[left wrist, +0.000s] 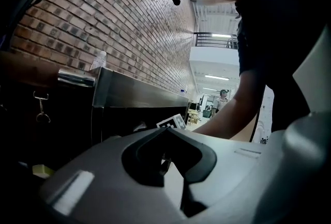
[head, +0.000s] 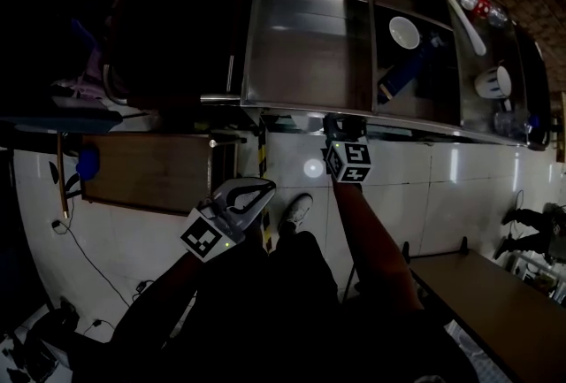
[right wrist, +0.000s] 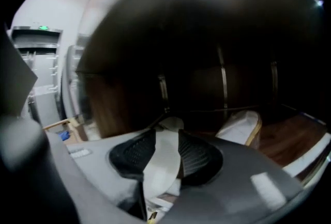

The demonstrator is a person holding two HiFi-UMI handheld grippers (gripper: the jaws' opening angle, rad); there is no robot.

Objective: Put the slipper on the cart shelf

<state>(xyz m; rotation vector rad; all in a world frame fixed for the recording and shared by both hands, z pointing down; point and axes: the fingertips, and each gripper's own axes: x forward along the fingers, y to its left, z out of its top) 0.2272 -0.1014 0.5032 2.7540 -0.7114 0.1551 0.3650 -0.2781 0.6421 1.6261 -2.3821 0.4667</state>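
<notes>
Reached under the steel cart top (head: 309, 63) with the right gripper (head: 340, 123), at upper centre of the head view, marker cube (head: 349, 162) just below the cart's front edge. Held a pale slipper (right wrist: 163, 166) there, stood on edge between the two dark pads (right wrist: 199, 155) and apparently touching both; could not judge how firmly through so dim and smeared a right gripper view. Had its long axis running along the jaws, far end pointing into the dark back of the cart. Found the wooden cart shelf (right wrist: 295, 140) ahead and toward the lower right of that frame, with no touch visible between slipper and boards. Found a second slipper (right wrist: 239, 125) already resting on those boards, right of centre, near the right-hand jaw and apart from the held one. Carried the left gripper (head: 261, 188) low in the left half of the head view, well apart from the cart, jaws closed at the tips on nothing. Judged the right hand plainly the nearer, and the only one loaded. Judged the coming move to turn on one thing: boards lying forward and down-right of the jaws, so a short lowering that way, sole turned from edge to flat, before any letting go.
</notes>
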